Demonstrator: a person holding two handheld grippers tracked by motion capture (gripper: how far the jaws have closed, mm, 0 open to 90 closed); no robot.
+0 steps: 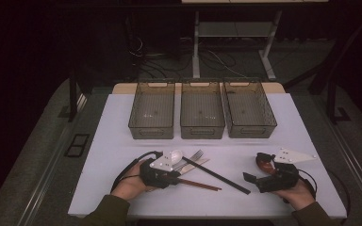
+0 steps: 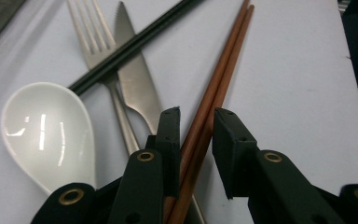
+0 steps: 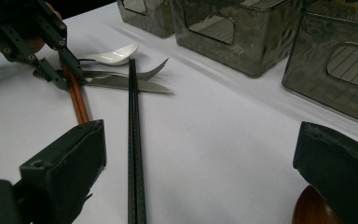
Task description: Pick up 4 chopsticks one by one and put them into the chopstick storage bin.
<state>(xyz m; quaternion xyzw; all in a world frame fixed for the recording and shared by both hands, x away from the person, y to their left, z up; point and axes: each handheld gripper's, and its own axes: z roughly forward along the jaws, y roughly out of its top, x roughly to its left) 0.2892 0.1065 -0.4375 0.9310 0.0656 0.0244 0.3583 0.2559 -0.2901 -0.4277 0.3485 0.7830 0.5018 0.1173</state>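
Your left tool straddles the brown chopsticks, jaws narrowed around the pair, left pad touching, right pad a sliver off. Your right tool sits spread wide, a brown wooden spoon just beside it. Knife, fork and white spoon crowd just left; black chopsticks cross over them. Farther back on the worktop, three grey bins stand empty.

We count three bins, two chopstick pairs (brown, black), one fork, one knife, one white spoon, one brown spoon
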